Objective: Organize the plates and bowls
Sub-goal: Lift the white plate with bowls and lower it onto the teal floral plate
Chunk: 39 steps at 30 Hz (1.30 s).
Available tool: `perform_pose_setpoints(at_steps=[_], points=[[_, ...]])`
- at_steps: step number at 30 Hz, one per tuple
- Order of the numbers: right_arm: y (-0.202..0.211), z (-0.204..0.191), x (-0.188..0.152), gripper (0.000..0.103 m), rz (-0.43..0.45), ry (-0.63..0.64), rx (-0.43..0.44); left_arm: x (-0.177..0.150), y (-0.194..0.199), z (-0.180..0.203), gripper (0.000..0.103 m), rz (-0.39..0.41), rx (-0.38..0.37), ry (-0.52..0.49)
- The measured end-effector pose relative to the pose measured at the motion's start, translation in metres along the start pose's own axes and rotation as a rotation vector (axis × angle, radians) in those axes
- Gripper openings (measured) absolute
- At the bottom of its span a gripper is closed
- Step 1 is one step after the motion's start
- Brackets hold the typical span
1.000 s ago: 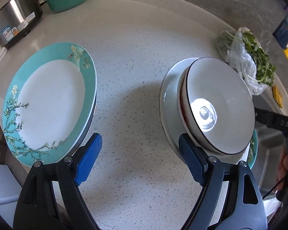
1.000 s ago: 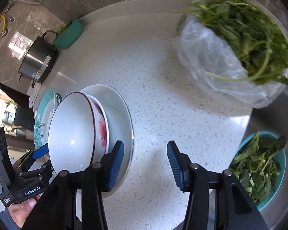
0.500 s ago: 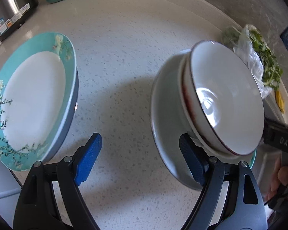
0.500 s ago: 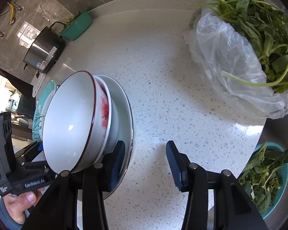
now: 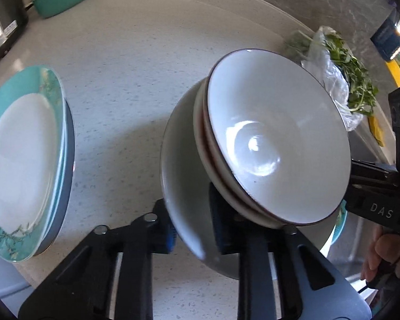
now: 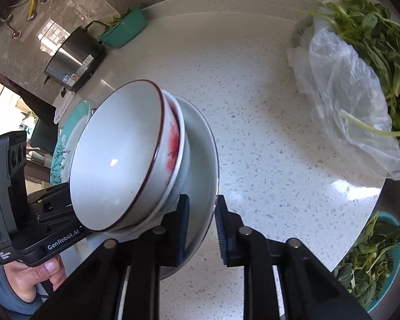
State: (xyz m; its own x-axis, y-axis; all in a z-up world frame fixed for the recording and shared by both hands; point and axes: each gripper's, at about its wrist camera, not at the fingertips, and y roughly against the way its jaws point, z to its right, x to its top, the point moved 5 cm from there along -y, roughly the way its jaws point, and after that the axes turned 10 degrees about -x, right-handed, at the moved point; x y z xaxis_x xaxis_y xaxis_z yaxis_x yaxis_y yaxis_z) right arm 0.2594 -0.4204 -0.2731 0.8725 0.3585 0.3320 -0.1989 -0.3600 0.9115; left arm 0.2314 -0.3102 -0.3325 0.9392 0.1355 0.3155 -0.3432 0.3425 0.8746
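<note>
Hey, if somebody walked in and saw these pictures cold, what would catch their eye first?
Probably the stacked white bowls on a pale plate mid-counter, with the left gripper and the right gripper each clamped on an opposite side of the plate's rim. Next, the teal flowered plate to the left and the bagged greens far right.

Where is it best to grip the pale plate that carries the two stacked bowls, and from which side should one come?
Grip the pale plate by its thin rim, at two opposite edges, coming steeply from above. The stacked bowls fill its middle, so only the rim is free. The left gripper and right gripper have just closed on it this way.
</note>
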Motion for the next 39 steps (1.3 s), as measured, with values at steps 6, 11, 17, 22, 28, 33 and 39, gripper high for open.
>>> perform_pose_setpoints(at_steps=[6, 11, 17, 22, 28, 33, 39], points=[[0.000, -0.001, 0.001, 0.021, 0.011, -0.003, -0.018, 0.006, -0.003, -0.001, 0.019, -0.005, 0.003, -0.016], [0.000, -0.005, -0.001, 0.021, 0.016, 0.000, -0.036, -0.002, 0.004, 0.001, 0.018, -0.001, 0.000, -0.023], [0.001, -0.005, -0.002, 0.020, 0.017, -0.018, -0.037, -0.008, 0.014, -0.001, 0.017, 0.004, 0.013, -0.042], [0.009, -0.003, -0.003, 0.020, 0.032, -0.029, -0.037, -0.010, 0.026, 0.003, 0.017, 0.015, 0.012, -0.051], [0.029, -0.006, -0.001, 0.020, 0.064, -0.029, -0.041, -0.009, 0.048, 0.014, 0.017, 0.037, 0.007, -0.067], [0.046, -0.017, 0.003, 0.020, 0.091, -0.013, -0.040, -0.010, 0.073, 0.020, 0.017, 0.057, 0.009, -0.080], [0.064, -0.043, 0.011, 0.020, 0.126, 0.021, -0.030, -0.012, 0.107, 0.011, 0.017, 0.081, 0.015, -0.078]])
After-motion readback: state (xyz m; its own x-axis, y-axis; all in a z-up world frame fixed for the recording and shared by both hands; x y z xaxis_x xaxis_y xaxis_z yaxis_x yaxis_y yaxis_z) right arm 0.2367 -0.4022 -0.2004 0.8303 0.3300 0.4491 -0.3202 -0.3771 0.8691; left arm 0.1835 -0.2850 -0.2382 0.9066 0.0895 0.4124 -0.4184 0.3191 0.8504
